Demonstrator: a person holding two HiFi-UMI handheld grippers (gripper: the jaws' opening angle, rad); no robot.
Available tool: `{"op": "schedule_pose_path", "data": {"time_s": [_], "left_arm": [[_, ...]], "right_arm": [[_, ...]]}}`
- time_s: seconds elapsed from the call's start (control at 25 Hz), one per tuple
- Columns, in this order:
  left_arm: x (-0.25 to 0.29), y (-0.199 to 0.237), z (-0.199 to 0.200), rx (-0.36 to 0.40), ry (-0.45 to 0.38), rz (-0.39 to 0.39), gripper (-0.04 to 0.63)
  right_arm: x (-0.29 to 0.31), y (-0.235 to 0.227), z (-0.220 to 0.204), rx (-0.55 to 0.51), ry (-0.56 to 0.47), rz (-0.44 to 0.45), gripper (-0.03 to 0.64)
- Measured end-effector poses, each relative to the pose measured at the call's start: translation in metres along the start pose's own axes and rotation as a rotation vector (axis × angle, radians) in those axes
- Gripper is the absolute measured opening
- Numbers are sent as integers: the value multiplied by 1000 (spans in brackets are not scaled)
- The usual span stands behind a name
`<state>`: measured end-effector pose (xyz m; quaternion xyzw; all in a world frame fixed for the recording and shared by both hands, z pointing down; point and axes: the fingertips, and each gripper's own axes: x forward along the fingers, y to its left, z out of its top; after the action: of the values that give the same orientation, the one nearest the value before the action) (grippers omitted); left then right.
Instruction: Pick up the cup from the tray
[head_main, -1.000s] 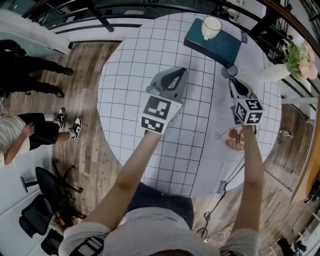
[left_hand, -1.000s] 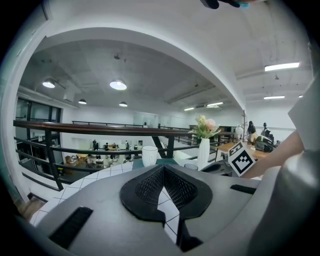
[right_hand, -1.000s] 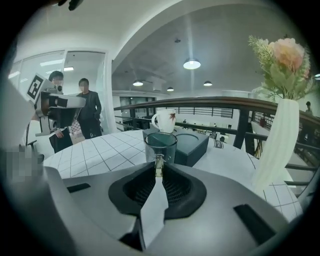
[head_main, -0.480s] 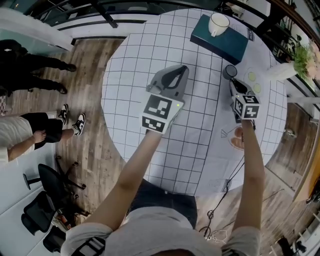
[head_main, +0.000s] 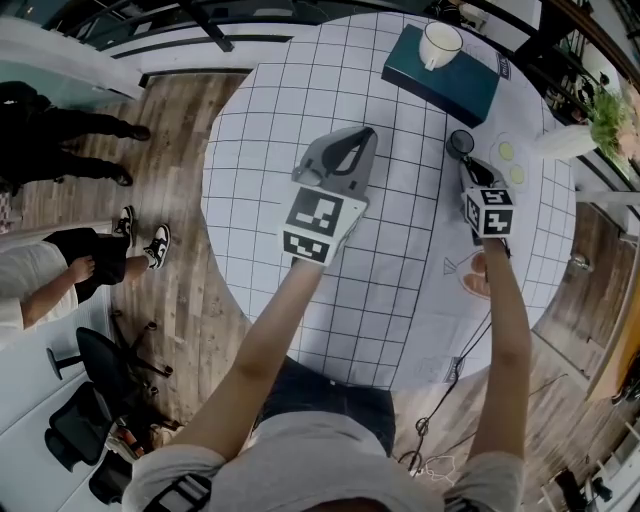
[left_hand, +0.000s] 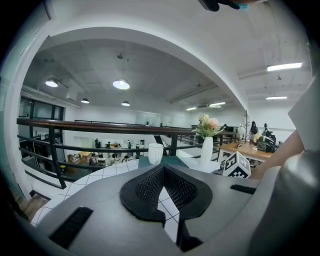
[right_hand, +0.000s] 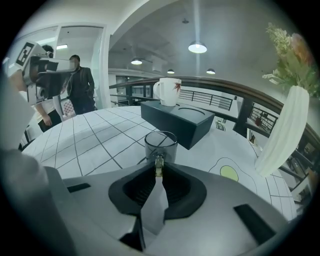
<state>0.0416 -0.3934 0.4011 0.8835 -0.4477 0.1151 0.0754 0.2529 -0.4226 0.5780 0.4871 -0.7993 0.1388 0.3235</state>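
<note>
- Head view: a round white desk with a black grid. The left gripper hangs over its middle, the right gripper over its right part.
- Head view: a dark glass cup sits just beyond the right gripper's tips, touching them.
- Head view: a white mug stands on a teal box at the far edge. A white vase stands at the far right. A plate lies at the near right, partly under the arm.
- Head view: two people stand on the wood floor to the left.
- Left gripper view: the jaws are together, with nothing between them. Far beyond them the white mug stands on the teal box, with the vase to its right.
- Right gripper view: the jaws are clamped on the handle of the dark glass cup, which stands upright straight ahead of the tips. I cannot tell whether its base rests on the desk.
- Right gripper view: the teal box with the white mug stands farther off, apart from the cup. The vase is to the right.
</note>
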Motion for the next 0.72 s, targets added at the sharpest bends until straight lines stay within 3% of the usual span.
{"op": "schedule_pose_path", "data": {"time_s": [0.4,0.72], "left_arm": [[2,-2,0,-5,-4,-5,6],[1,-1,2,-9,-21,17,6]], "right_arm": [[4,0,-10,21,5,-10,41],[-11,-4,3,100,-107,-41,86]]}}
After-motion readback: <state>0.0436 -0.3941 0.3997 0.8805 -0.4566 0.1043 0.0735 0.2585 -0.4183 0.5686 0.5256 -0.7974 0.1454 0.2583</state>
